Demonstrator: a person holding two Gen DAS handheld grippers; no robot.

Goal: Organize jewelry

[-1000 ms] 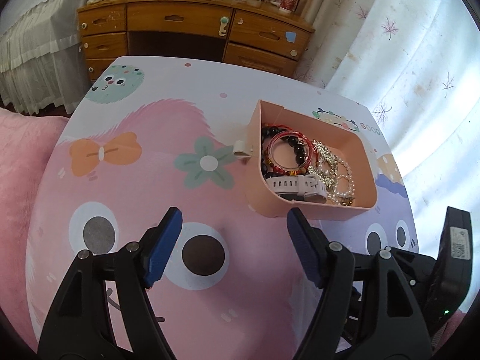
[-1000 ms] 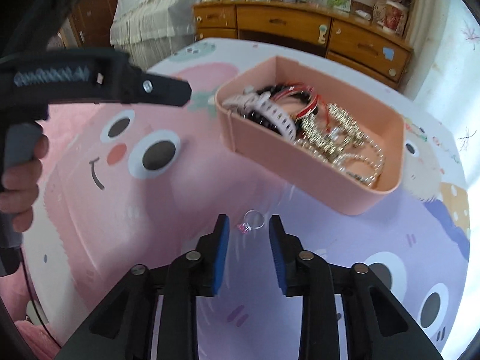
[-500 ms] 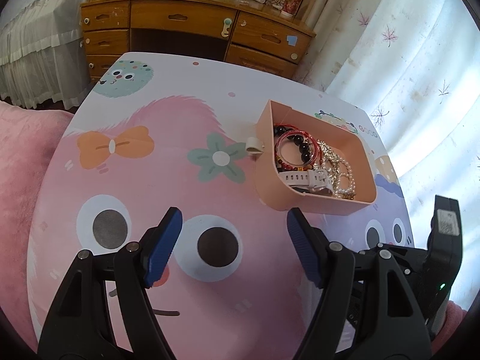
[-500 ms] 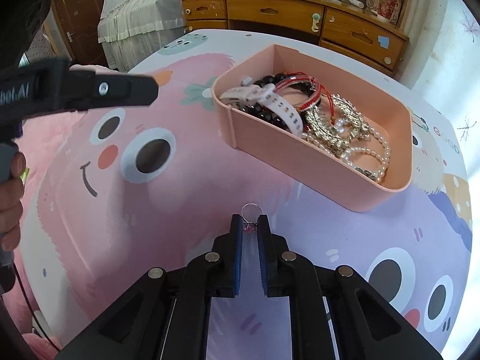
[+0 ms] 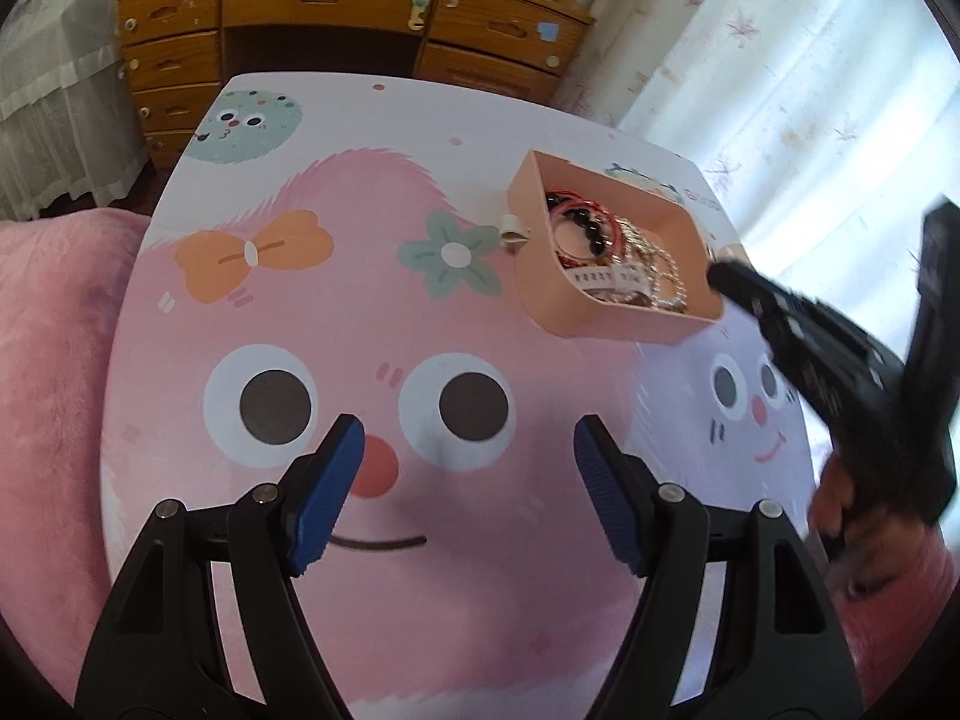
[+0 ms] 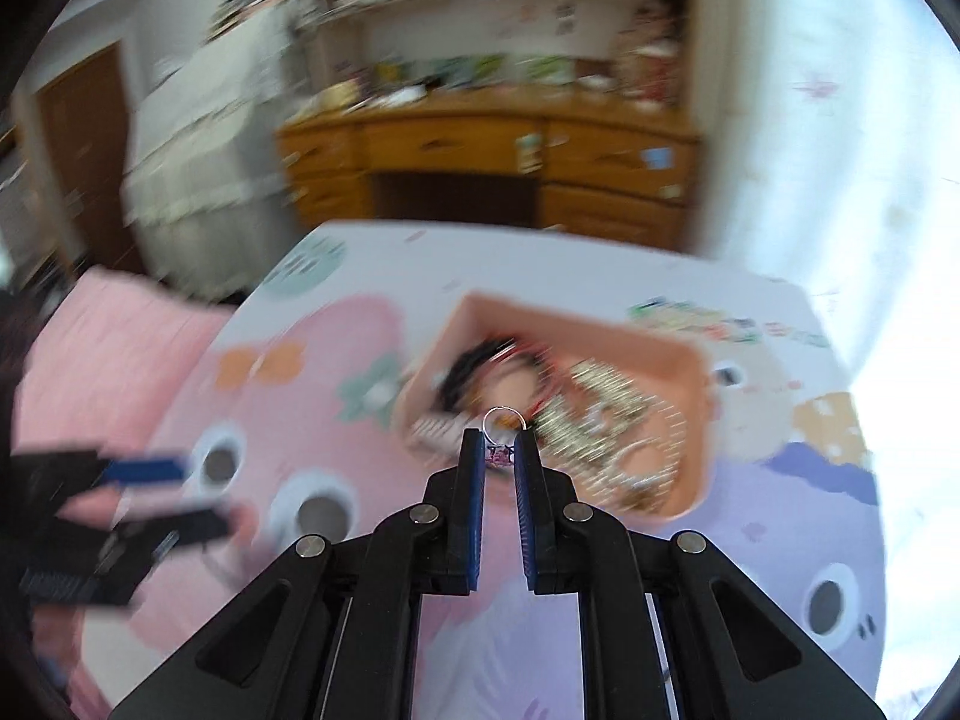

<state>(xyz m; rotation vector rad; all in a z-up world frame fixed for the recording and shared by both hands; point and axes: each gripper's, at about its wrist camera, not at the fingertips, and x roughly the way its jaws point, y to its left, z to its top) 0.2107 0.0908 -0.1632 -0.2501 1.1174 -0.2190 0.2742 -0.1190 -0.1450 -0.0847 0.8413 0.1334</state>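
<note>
1. Left wrist view takes in the wooden dresser [image 5: 336, 30] far beyond the jaws, past the far edge of the table [image 5: 384, 312] with its cartoon-face print.
2. A pink cushion [image 5: 54, 360] lies off to the left of the left gripper [image 5: 468, 480], beside the table.
3. The peach tray [image 5: 576, 306] sits ahead and to the right of the left jaws, holding a heap of bracelets [image 5: 594, 228], a white watch [image 5: 606, 279] and pearl strands.
4. The left gripper is released, its blue pads spread wide over the table with nothing between them.
5. The right gripper [image 6: 498, 456] is clenched on a small ring [image 6: 503, 423], whose hoop pokes out past the fingertips, above the blurred tray just ahead.
6. A small white clip [image 5: 515, 226] lies against the tray's left outer wall.
</note>
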